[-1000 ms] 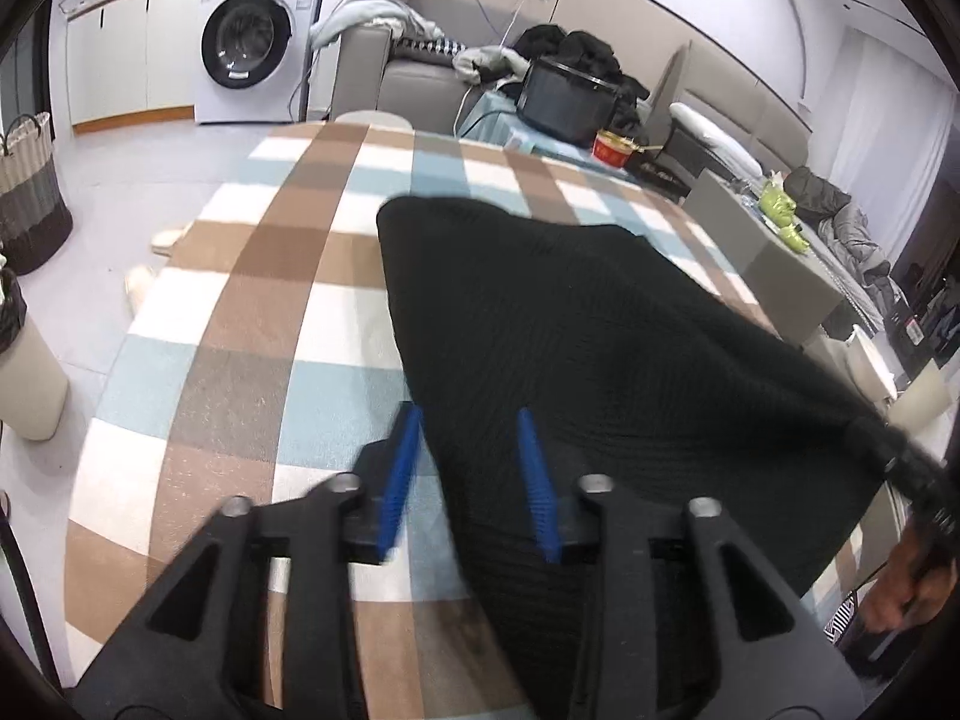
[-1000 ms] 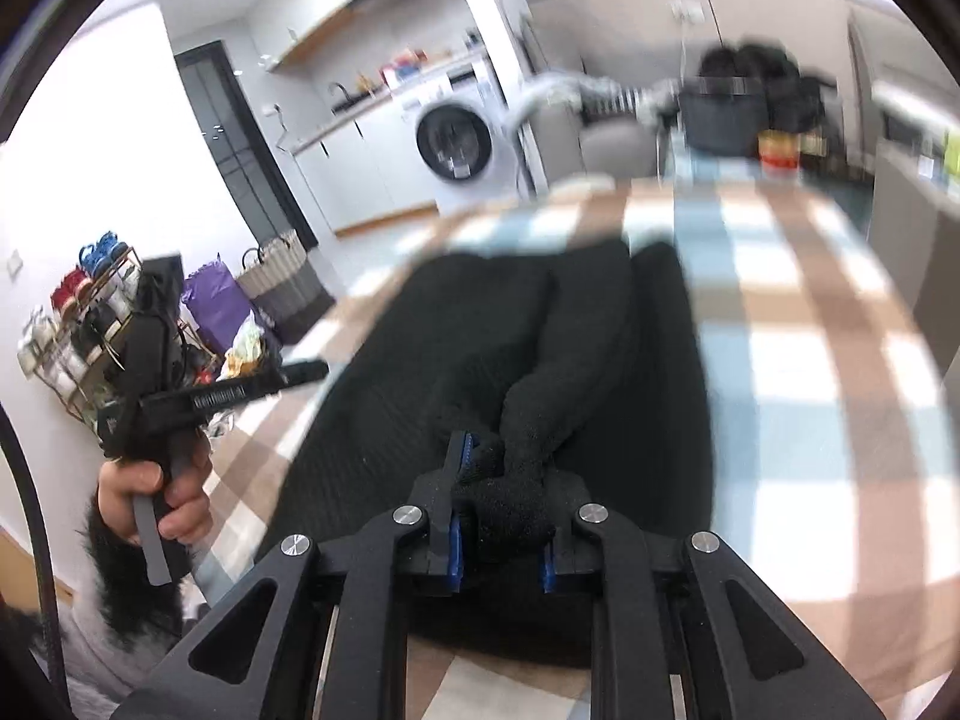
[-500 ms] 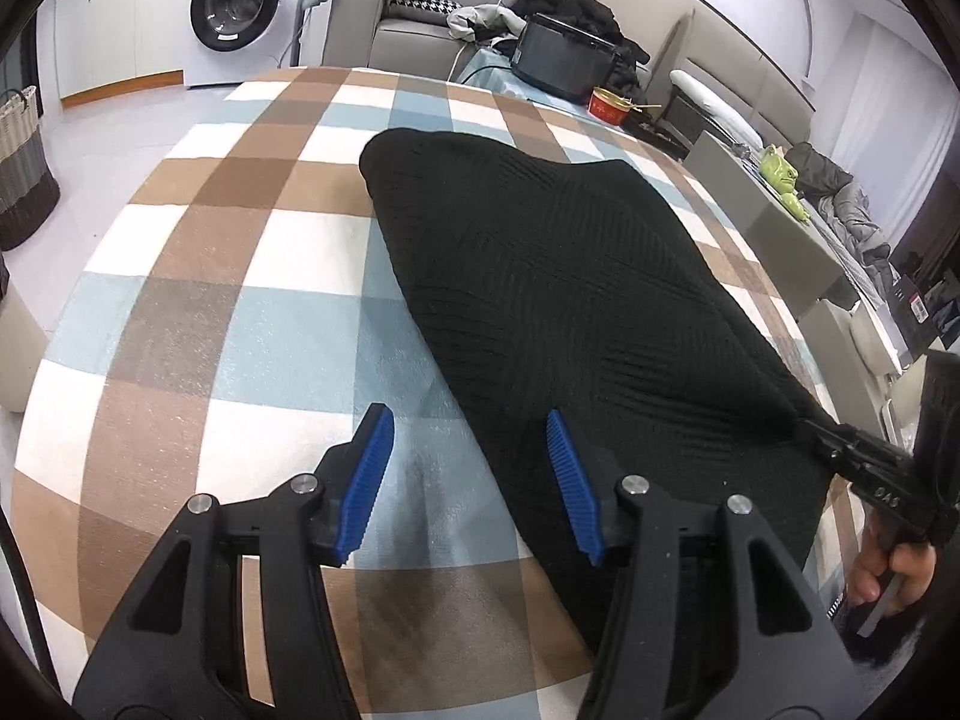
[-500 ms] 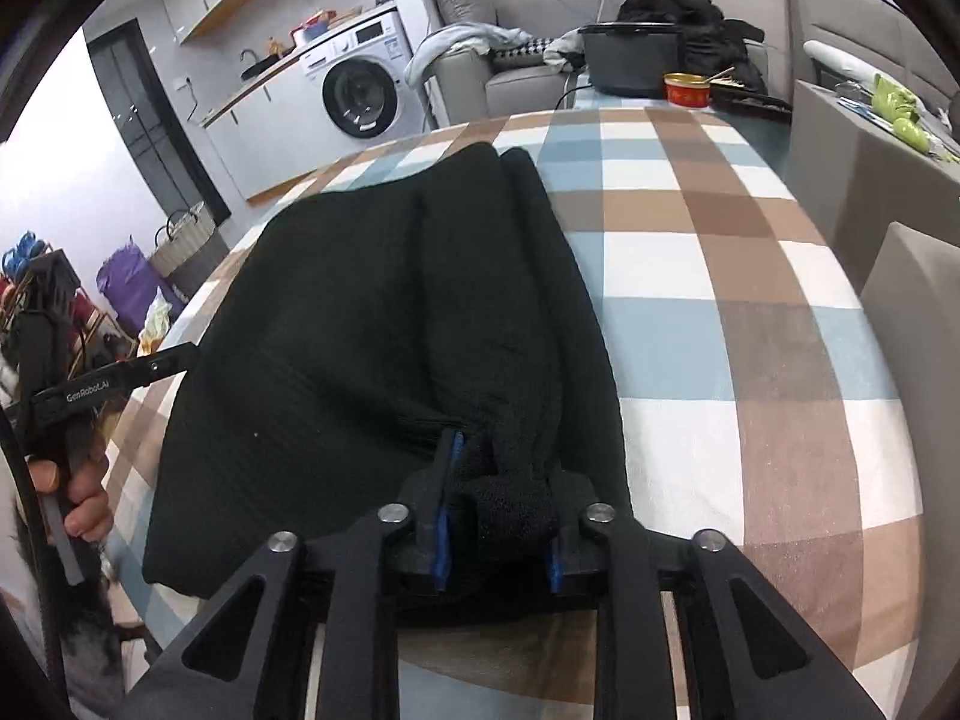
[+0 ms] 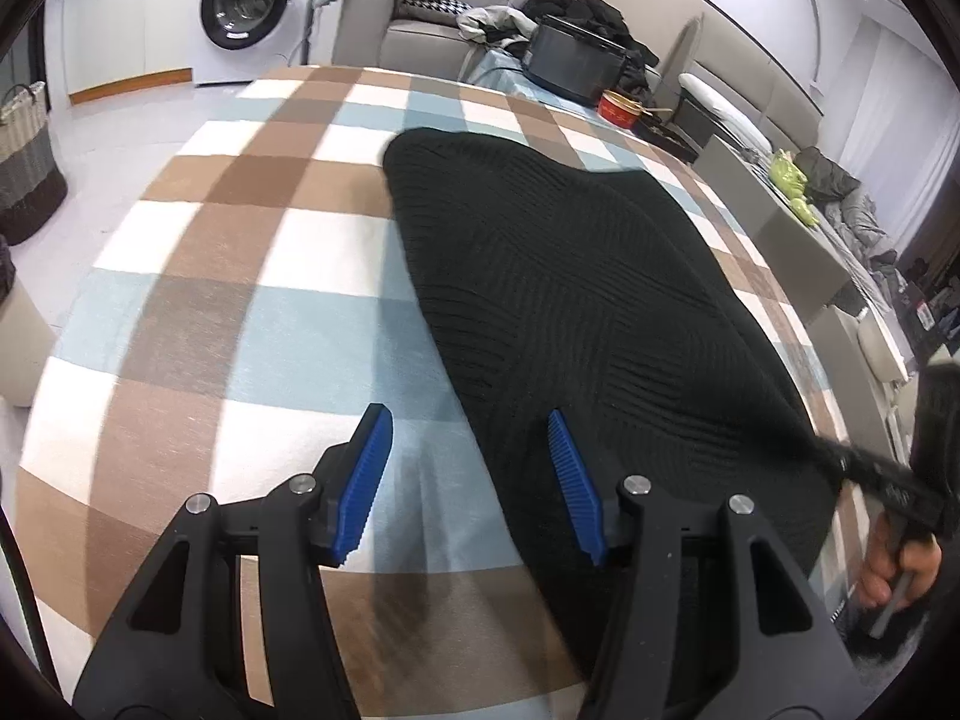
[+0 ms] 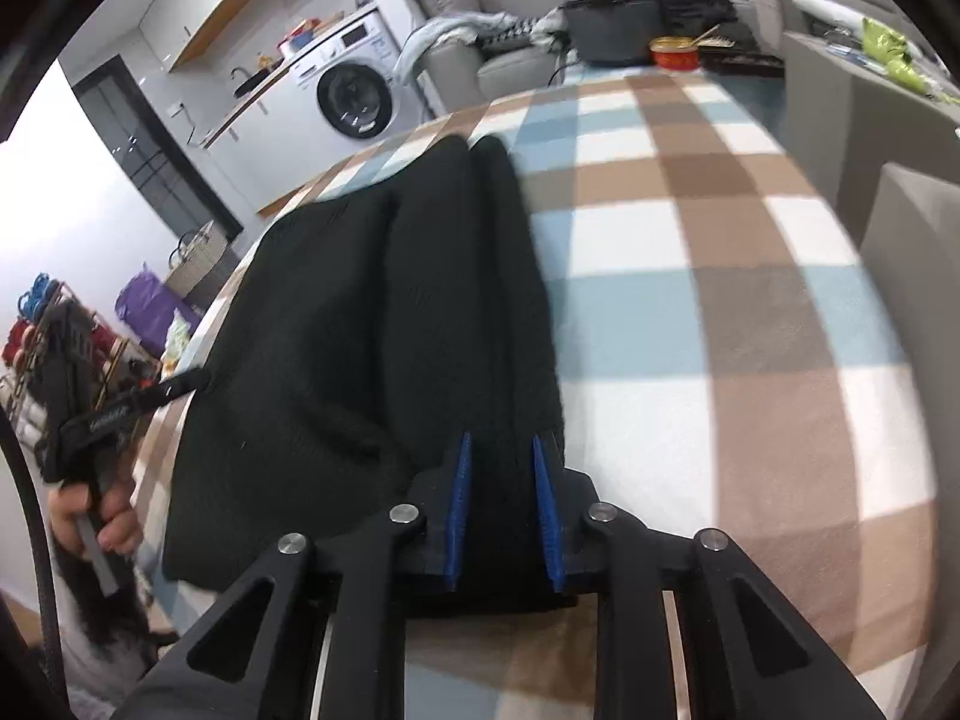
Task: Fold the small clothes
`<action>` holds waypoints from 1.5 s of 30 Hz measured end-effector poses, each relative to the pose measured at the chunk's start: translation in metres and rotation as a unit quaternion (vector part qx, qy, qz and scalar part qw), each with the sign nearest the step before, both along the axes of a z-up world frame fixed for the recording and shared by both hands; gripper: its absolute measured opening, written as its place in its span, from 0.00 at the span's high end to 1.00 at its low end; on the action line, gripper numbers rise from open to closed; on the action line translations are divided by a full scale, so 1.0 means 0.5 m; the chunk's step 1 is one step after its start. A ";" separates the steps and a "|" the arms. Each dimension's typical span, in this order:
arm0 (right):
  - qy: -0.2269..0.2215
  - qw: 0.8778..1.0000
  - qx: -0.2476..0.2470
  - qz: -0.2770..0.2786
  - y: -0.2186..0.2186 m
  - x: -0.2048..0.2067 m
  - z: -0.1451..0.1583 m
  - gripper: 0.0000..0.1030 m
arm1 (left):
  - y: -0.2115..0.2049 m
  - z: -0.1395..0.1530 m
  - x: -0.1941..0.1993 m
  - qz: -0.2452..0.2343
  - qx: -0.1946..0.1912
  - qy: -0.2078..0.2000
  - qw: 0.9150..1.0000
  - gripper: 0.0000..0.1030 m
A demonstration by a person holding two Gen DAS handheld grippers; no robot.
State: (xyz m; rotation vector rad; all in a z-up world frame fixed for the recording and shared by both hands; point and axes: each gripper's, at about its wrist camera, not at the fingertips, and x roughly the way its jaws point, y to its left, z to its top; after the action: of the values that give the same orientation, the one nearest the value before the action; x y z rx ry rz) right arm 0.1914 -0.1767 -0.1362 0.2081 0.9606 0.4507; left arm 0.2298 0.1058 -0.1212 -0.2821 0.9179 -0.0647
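The counter (image 5: 252, 276), covered in a brown, blue and white check cloth, carries one black knitted garment (image 5: 576, 300), which lies along its middle with its near end at the edge closest to the person. The garment looks partly folded: in the right wrist view one long side is turned in over the body as a doubled band (image 6: 480, 300), while the far end is not yet brought toward the near one, so the lengthwise folds appear left to do. The left gripper (image 5: 465, 468) hangs over the garment's near left edge with its jaws apart, one blue pad above cloth and one above knit, holding nothing. The right gripper (image 6: 501, 498) sits low at the near end of the folded band; its jaws, which have just been closing, stand narrowly apart with knit between them, though a firm pinch cannot be confirmed.
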 end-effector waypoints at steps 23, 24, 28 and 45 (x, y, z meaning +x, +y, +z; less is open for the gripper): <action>-0.019 0.999 0.020 0.046 0.094 0.071 0.014 0.93 | -0.075 0.033 -0.036 -0.042 0.011 -0.022 0.999 0.48; -0.038 0.998 0.013 0.049 0.097 0.059 0.027 0.93 | -0.074 0.035 -0.037 -0.042 0.006 -0.023 0.999 0.48; -0.062 0.995 -0.080 0.019 0.101 0.046 0.039 0.93 | -0.067 0.038 -0.042 -0.039 0.000 -0.024 0.999 0.48; 0.059 0.993 0.080 0.067 0.170 0.165 0.016 0.59 | -0.164 0.018 -0.081 -0.151 0.012 -0.020 0.988 0.44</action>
State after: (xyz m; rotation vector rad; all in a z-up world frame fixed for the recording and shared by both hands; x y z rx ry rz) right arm 0.2738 -0.0916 -0.1284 0.3186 1.0591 0.6460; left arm 0.1892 0.0238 -0.1121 -0.1174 0.9150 -0.3377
